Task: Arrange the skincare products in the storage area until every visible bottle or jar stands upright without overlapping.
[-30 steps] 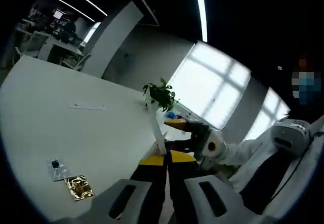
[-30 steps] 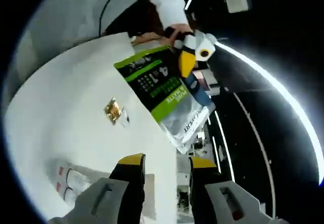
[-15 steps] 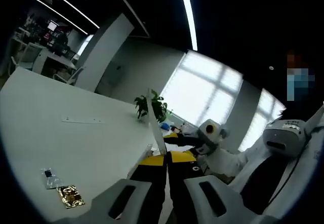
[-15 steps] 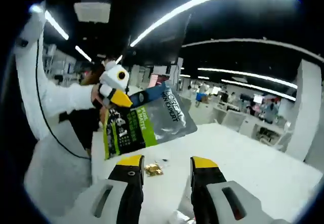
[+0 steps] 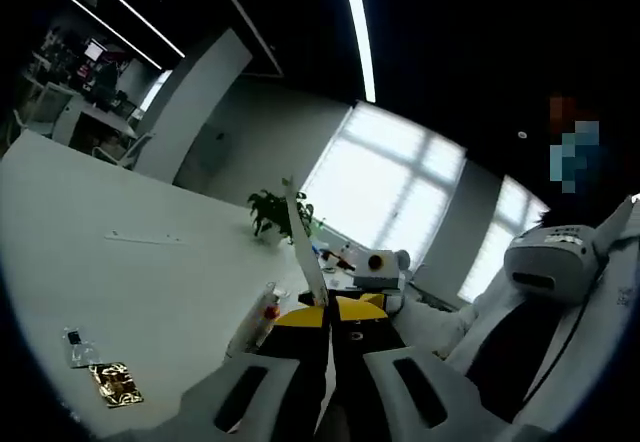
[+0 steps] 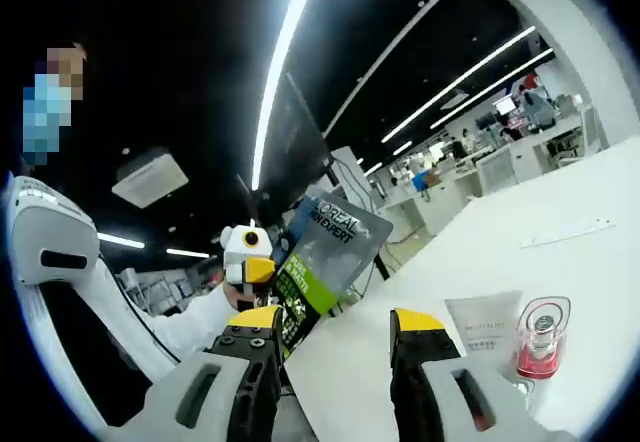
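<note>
A flat, glossy sachet pack [image 6: 325,252], grey with a lime-green panel, is pinched edge-on by the left tool [image 5: 328,314], whose yellow-tipped jaws are closed tight on its lower edge; in the left gripper view it's seen as just a thin white sliver [image 5: 305,252]. The right tool [image 6: 333,319] is held wide open with nothing between its jaws. On the smooth white tabletop [image 6: 480,262], a clear, pink-bottomed bottle [image 6: 541,337] is seen upright just beside a flat white tube [image 6: 485,322]. Further off, a crinkly gold foil packet [image 5: 112,384] and a small clear sachet [image 5: 78,345] are lying flat. A leafy potted plant [image 5: 272,214] is parked at the far edge.
</note>
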The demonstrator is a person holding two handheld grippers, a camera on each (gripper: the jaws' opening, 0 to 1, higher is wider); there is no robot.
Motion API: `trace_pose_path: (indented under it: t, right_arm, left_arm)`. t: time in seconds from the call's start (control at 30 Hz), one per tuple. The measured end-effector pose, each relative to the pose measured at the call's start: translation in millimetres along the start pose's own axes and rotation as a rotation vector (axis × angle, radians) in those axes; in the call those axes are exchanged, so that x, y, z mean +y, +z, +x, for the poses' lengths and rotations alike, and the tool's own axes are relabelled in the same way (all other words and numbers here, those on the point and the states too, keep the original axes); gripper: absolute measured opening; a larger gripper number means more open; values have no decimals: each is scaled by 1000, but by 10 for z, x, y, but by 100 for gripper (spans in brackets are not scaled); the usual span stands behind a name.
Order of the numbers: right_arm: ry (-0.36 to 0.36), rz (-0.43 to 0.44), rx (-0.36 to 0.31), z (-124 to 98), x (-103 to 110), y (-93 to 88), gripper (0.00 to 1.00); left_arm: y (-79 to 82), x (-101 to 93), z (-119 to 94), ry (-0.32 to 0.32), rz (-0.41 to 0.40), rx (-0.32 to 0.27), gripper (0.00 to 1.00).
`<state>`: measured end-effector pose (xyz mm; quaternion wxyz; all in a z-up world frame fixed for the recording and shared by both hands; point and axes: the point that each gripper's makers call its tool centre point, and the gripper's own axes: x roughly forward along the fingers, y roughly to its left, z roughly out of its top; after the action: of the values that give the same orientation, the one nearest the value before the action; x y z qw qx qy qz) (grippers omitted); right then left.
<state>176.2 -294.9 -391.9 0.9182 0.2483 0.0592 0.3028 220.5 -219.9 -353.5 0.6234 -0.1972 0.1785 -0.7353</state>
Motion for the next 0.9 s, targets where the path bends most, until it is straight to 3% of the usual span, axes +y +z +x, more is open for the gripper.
trace_pose_path:
  t: [0.13,0.33,0.4,0.5,0.63,0.73,0.77,0.8,0.87,0.9]
  right_arm:
    - [34,65,-14,64,116,-48,39]
    - [97,135,-22,163,303,-110,22]
    - [109,156,-4,204,370,-205,22]
    - [145,253,-48,260,487,-201,18]
    - [108,229,-53,302,456,-191,12]
    - [114,265,-63,309,474,-166,9]
    - [111,264,-59,309,452,-165,2]
    - [137,232,-44,300,508,-183,0]
    - [118,220,-40,298,488,-177,0]
    - [99,156,-17,297,458,-198,0]
  left_arm:
    - [30,-104,43,-44,-8,-31,0]
    - [34,-136,87,-46,-6,-78,0]
    - [57,-137,92,-46,-9,-110,0]
    - [56,-106,107,-24,-12,-144,0]
    - [31,-69,118,2,-15,-185,0]
    - [34,-45,90,8,-23,-213,0]
    - [40,-59,86,5,-15,-223,0]
    - [49,-63,76,6,-4,-235,0]
    - [33,-3,55,44,37,-222,0]
    - [12,2,46,52,53,-207,0]
